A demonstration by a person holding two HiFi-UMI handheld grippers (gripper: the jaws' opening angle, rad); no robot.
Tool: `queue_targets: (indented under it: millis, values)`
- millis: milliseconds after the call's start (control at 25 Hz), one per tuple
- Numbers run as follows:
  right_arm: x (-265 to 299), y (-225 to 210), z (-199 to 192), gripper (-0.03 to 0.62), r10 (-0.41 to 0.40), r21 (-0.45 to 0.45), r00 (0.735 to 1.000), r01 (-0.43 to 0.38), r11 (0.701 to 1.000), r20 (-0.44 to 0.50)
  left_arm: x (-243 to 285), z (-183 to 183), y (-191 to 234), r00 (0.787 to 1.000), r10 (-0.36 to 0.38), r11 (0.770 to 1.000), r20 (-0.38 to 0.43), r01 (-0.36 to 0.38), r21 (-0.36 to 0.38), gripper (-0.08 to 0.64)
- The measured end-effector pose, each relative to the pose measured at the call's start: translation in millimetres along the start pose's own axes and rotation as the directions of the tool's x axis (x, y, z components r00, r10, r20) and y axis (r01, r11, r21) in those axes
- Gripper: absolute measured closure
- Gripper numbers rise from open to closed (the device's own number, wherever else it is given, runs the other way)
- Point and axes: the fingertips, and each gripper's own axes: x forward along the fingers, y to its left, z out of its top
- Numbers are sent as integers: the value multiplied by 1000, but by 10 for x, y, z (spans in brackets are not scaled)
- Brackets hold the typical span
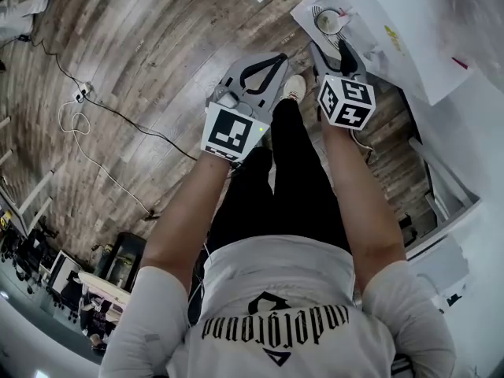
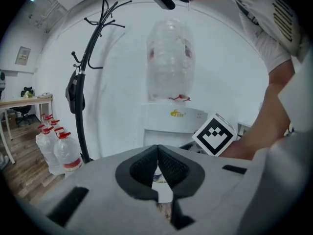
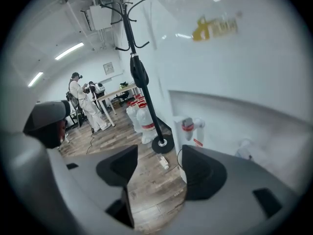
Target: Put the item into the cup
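Left gripper (image 2: 157, 152) pressed together, right gripper (image 3: 156, 168) spread and empty, near upright cup (image 1: 329, 22), mouth up.

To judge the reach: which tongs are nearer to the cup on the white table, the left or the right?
Right. The right tongs hover open just before the cup; the left tongs, shut, are farther aside over the wooden floor.

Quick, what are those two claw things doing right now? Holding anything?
Left gripper: closed, pads meeting at the tips, nothing held.
Right gripper: open wide, empty; only the wooden floor shows between its jaws.
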Motion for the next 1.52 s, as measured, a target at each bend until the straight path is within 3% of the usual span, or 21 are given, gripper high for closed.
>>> queue_targets:
  millis: [400,560,760,960,1080,1280,1520]
  values:
    - [-1408,808,529,364,38,-124,991,-22,992,128,-1048,770,-492,997,-13,999,75,9,51,551]
    - [-2061,1235,719,419,85,-188,980,-50,981,182,-1564,1012,-701,996,-12,999,94,9,32,552]
    - [-2883,1795,937,488,176,-284,955,-105,953,237,-2202,1284,-955,994,-16,1000,107,14,22,552]
    - [-3577,2235,1062,541,264,-396,929,-148,907,259,-2759,1593,-1232,989,-32,998,146,24,52,552]
    - [-3930,2366,1082,576,294,-421,922,-168,891,254,-3047,1735,-1363,985,-44,996,166,31,81,552]
    - [-4455,2493,1199,586,328,-453,899,-172,875,291,-3465,2015,-1533,978,-46,998,203,34,58,552]
    - [-4923,2517,1275,586,341,-443,875,-169,880,343,-3839,2222,-1751,967,-49,998,251,41,38,552]
